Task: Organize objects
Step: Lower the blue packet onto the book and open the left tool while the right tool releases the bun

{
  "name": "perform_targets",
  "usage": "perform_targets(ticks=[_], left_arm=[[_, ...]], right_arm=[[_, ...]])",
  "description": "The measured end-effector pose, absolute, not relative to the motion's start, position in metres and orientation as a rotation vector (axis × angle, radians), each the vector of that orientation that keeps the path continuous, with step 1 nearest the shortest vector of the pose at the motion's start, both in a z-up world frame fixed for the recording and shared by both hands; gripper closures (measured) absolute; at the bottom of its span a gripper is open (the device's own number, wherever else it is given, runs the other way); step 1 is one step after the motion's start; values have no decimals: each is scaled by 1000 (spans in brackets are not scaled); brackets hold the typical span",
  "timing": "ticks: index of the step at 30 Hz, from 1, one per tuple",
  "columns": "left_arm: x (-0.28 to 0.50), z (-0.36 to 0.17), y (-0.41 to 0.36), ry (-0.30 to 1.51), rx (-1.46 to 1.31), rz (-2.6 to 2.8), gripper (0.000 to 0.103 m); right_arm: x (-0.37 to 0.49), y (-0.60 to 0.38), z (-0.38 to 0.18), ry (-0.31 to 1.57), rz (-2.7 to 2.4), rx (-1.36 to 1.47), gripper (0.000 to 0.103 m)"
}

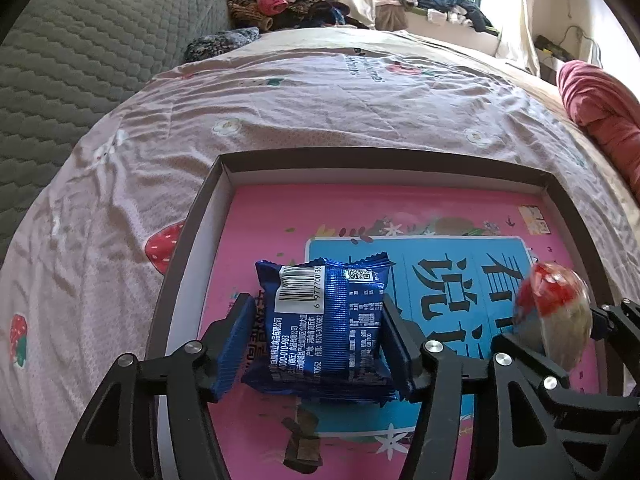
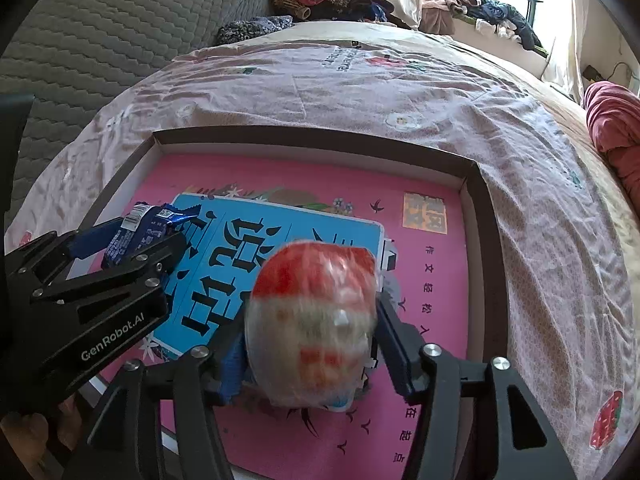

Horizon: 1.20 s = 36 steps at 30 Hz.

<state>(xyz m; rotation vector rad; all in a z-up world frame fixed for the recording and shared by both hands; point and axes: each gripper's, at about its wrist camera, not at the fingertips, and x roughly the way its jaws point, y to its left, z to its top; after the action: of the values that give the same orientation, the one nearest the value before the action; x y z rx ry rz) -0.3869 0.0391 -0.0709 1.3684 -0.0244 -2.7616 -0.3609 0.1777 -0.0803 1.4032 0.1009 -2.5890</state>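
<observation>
The left gripper (image 1: 318, 336) has its jaws closed on a blue packet (image 1: 320, 320), pinched at both sides and held over the left part of a shallow box (image 1: 188, 240) that lies on the bed (image 1: 280, 120). The right gripper (image 2: 310, 344) has its jaws closed around a round ball (image 2: 314, 320) wrapped in clear film, red on top and pale below, held above the middle of the box. A pink book (image 2: 432, 280) with a blue title panel covers the box floor. The left wrist view alone shows the packet's barcode and printed back, and catches the ball only at its right edge (image 1: 552, 316), blurred. The right wrist view shows the left gripper from the side (image 2: 132, 236), the packet sticking out past its fingers (image 2: 138, 226), and the book's column of small characters. Both views show a grey quilted cushion (image 1: 92, 52), piled clothes (image 1: 280, 0) by the window and a red blanket (image 1: 600, 108) at the right.
</observation>
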Motion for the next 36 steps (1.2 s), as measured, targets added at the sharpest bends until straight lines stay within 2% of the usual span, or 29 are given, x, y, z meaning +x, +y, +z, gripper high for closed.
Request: perform_targets(ticks=[7, 25, 36], left_arm=[[-386, -70, 39, -25, 1379, -2758, 29], [-382, -65, 40, 19, 1406, -2779, 28], [-377, -55, 33, 86, 1392, -2789, 27]], right_arm=[[-359, 176, -81, 122, -2590, 1416, 37], [-351, 178, -72, 153, -2618, 1406, 34], [-344, 178, -58, 176, -2651, 1366, 23]])
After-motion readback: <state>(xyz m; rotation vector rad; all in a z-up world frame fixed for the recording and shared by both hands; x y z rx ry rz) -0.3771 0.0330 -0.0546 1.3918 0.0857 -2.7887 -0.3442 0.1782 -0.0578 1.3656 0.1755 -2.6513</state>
